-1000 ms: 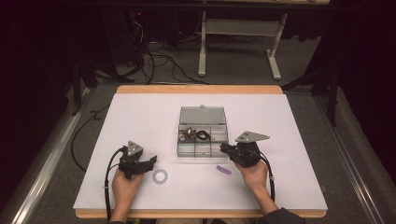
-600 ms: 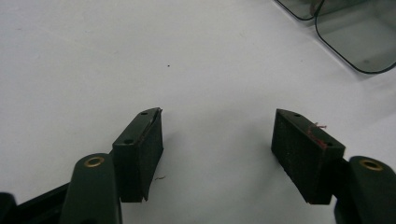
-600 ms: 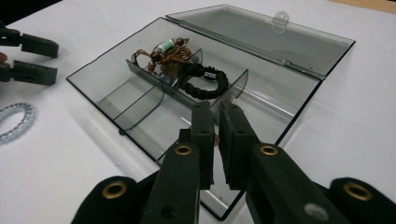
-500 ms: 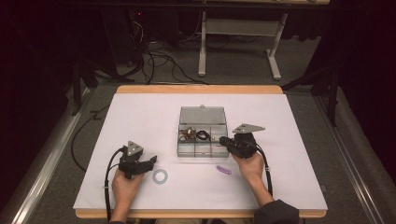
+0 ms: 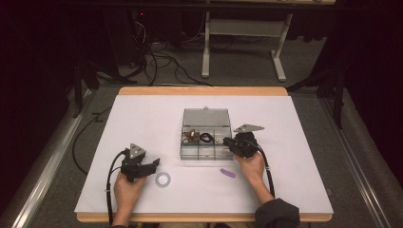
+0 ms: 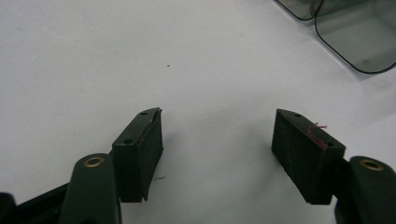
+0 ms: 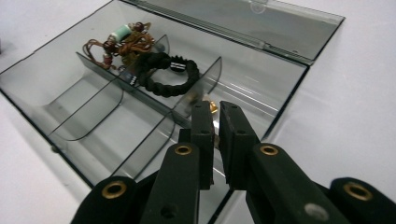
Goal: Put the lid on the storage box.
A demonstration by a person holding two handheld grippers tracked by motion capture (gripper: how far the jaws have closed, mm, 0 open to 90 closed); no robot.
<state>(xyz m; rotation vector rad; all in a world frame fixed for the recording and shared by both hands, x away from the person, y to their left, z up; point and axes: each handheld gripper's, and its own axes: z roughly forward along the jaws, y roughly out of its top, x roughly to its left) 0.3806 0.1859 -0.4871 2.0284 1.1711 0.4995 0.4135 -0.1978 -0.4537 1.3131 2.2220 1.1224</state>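
— White tabletop (image 5: 142, 118) carries all, yes? What stands on it?

— A clear plastic box (image 5: 205, 118) stands at the middle, with its lid laid open toward the far edge. The left gripper (image 6: 218, 116) rests near the front edge, toward the left corner. Its jaws are wide apart and have nothing between them.

— And the right gripper (image 5: 225, 140)?

— It hangs over the right end of the box. Its jaws are almost closed, and a small gold piece (image 7: 213, 108) sits at their tips. It looks pinched there.

— How will this piece handle?

— I judge it light, hard and slippery. It is best taken across its widest part with the pad tips, because it can slip out easily.

— What else is in the box?

— A black band (image 7: 166, 74) in the middle compartment, and a brown beaded cord (image 7: 123, 44) beside it.

— What is hard to see?

— The jaws cover most of the gold piece, so I cannot tell its shape.
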